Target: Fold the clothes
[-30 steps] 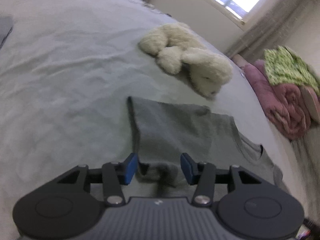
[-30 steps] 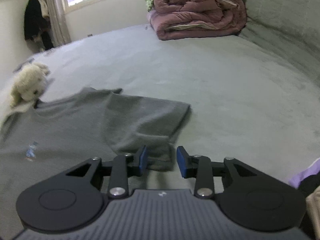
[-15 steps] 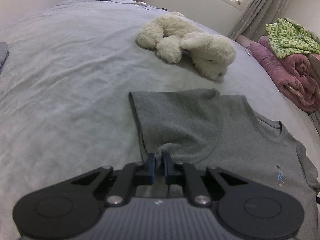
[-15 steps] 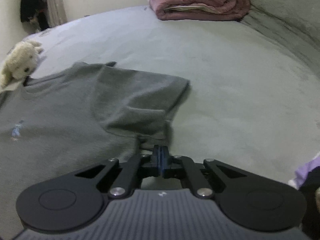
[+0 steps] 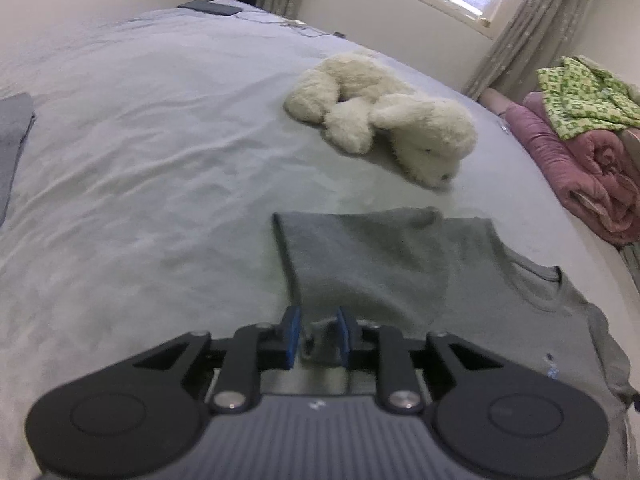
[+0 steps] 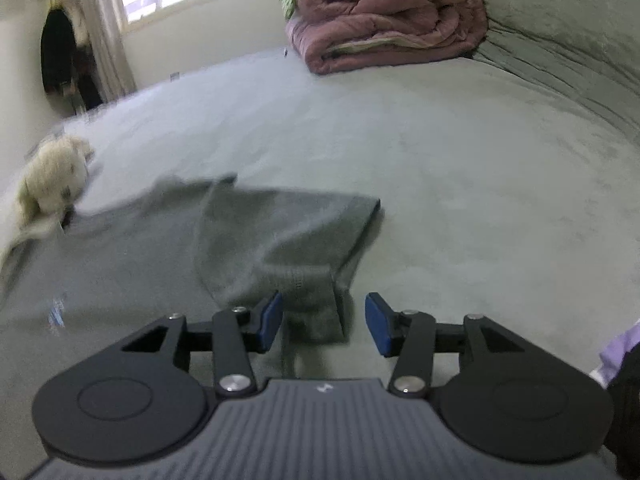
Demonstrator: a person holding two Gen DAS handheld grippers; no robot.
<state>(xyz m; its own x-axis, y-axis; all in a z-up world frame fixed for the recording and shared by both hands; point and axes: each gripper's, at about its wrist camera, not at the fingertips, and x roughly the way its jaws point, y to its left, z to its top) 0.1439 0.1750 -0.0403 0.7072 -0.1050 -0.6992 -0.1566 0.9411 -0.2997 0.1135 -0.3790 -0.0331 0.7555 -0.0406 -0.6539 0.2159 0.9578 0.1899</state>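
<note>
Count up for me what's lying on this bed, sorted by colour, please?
Grey: 2, the T-shirt and a cloth at the left edge.
Cream: 1, the plush toy.
Pink: 1, the rolled quilt.
Green: 1, the patterned cloth on top of it.
Dark: 1, a flat thing at the far end.
Total: 6

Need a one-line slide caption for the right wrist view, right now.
Right gripper jaws opening around the folded-in sleeve cuff of a grey T-shirt on the bed.
</note>
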